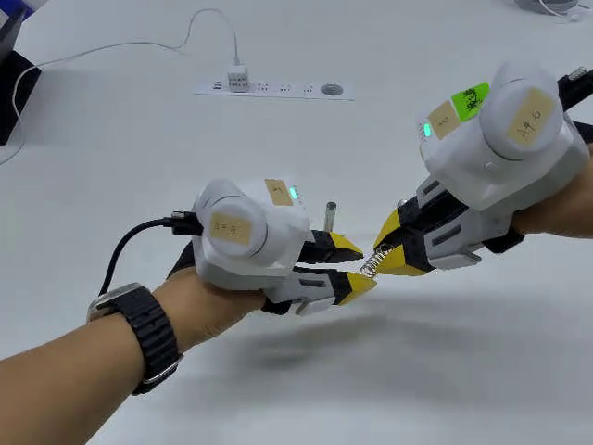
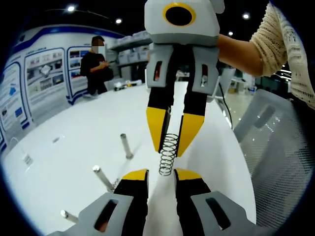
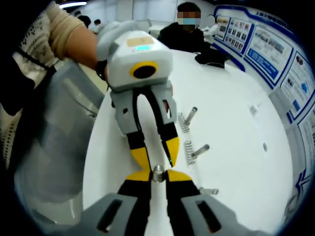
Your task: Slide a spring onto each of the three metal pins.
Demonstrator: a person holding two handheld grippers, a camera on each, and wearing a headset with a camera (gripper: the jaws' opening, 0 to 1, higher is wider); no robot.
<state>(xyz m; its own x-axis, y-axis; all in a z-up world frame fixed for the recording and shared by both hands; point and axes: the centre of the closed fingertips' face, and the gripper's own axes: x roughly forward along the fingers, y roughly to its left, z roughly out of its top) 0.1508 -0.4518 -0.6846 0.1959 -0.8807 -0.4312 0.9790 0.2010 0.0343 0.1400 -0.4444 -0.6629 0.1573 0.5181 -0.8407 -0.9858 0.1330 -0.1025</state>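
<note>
None of three pins point(image 2: 125, 145) is judged fitted; one spring point(image 2: 167, 153) is clamped by right gripper point(image 3: 157, 176), left gripper point(image 2: 161, 175) jaws parted

A small steel coil spring point(image 2: 167, 162) is gripped between the yellow jaws of the right gripper point(image 2: 169, 149). Three short, bare metal pins are stood in a row on the white table point(image 3: 236, 128): a far pin point(image 3: 191, 115), a middle pin point(image 3: 199, 151) and a near pin point(image 3: 209, 191). One loose spring point(image 3: 183, 123) is laid at 8 o'clock of the far pin and a second loose spring point(image 3: 188, 152) at 9 o'clock of the middle pin, each just beside it.
</note>
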